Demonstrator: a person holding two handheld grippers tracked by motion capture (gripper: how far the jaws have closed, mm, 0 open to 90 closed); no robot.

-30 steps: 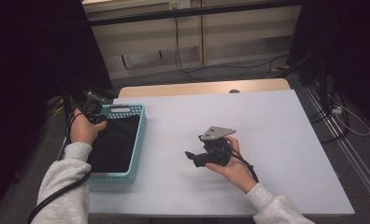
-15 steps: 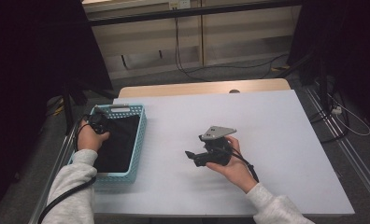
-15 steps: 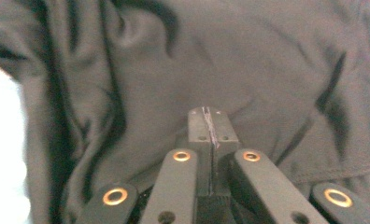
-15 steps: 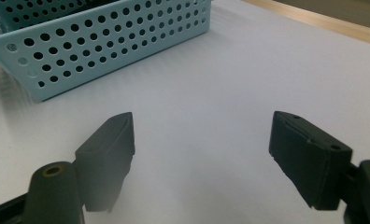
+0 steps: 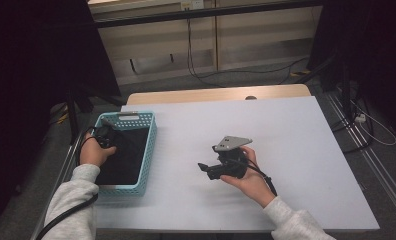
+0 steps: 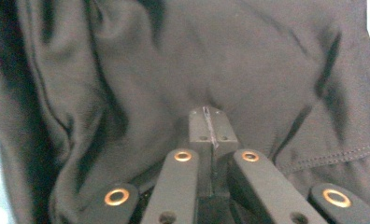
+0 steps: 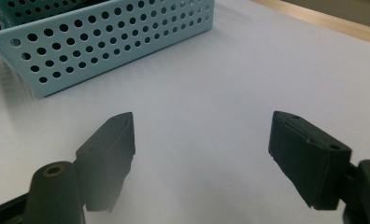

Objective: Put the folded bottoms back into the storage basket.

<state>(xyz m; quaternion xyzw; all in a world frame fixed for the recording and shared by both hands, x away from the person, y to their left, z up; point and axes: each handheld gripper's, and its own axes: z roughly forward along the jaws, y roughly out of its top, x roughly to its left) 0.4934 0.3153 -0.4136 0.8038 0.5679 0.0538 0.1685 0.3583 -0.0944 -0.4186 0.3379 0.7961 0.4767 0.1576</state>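
A dark cloth (image 5: 128, 156) lies in a light blue perforated basket (image 5: 151, 150) at the table's left. My left gripper (image 5: 105, 135) reaches down into the basket's far left part. In the left gripper view its jaws are pressed together (image 6: 206, 117) against the dark cloth (image 6: 127, 70), whose creases run in towards the tips. My right gripper (image 5: 204, 168) rests low over the white table (image 5: 296, 140) near the middle and points left at the basket. Its jaws stand wide apart (image 7: 202, 140) with only bare table between them, and the basket (image 7: 103, 42) is ahead of them.
A strip of wooden tabletop (image 5: 216, 94) runs along the far edge of the white surface. Beyond it are the floor, cables and dark stands. The person's grey sleeves enter from the bottom.
The left hand has sunk from above the basket's far left corner down into the basket. The right hand and its gripper have stayed put.
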